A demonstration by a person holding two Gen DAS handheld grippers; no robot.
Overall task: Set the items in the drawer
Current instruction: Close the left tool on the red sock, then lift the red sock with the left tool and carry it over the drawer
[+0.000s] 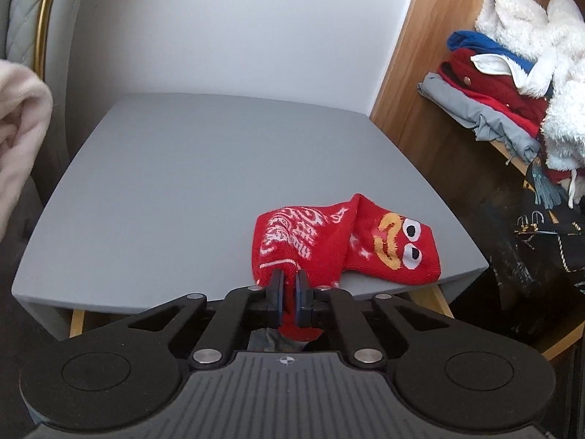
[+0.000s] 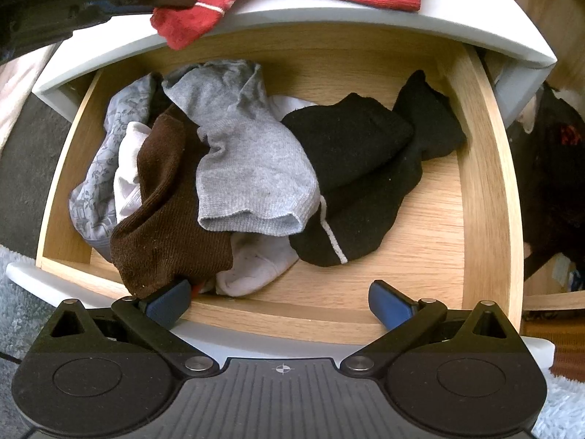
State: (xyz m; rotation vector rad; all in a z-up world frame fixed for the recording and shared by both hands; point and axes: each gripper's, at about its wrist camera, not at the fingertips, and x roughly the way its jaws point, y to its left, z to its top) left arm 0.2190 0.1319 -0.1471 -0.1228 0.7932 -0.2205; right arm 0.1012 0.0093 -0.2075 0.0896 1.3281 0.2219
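- Left gripper clamped tight on the near end of a red sock; cloth bunches between the blue pads and hangs down below them.
- Red sock lies on the grey tabletop, near its front edge toward the right corner. White lettering on one half, a cartoon face with yellow squiggle and two eyes on the other.
- From the right wrist camera, the same sock droops over the tabletop's front lip, directly above the open drawer.
- Drawer: light wood inside, pulled out under the grey top. Contents, left to right:
  - patterned grey-blue fabric against the left wall
  - brown sock draped across it, reaching the front
  - grey sock in the middle, on top
  - white sock partly under the grey one
  - black socks on the right, one with a white stripe
- Right gripper released, jaws spread wide over the drawer's front edge; left pad touches the brown sock, nothing held.
- Wooden shelf to the right holds folded clothes: white fleece, blue, red, grey.
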